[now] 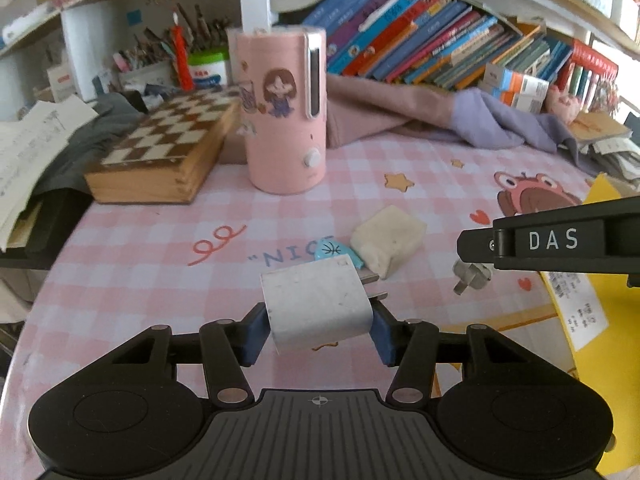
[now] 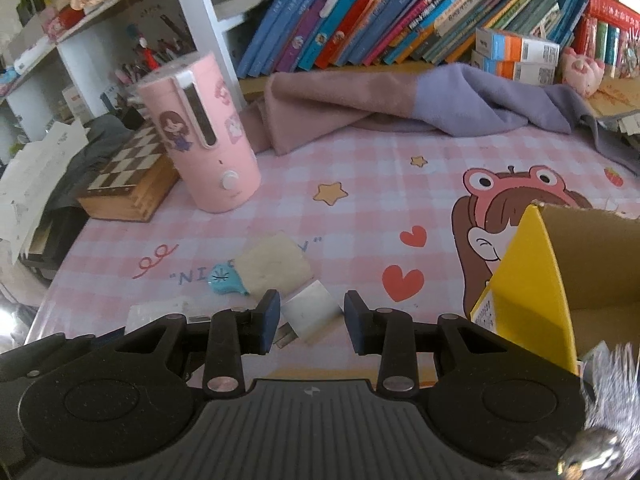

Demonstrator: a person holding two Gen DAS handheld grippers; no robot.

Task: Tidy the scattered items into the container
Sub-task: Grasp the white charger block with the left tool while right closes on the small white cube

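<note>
Pink cylindrical appliance (image 1: pixel 285 112) beside wooden chessboard box (image 1: pixel 160 152), folded blanket (image 2: pixel 384 100), shelved books (image 2: pixel 400 12)

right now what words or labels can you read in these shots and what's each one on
"DAS": white letters on the right gripper, in the left wrist view.
"NIC": blue print on the pink checked tablecloth, the rest hidden by the blue eraser.
Book spines, orange boxes, and yellow box label: too small or blurred to read.
</note>
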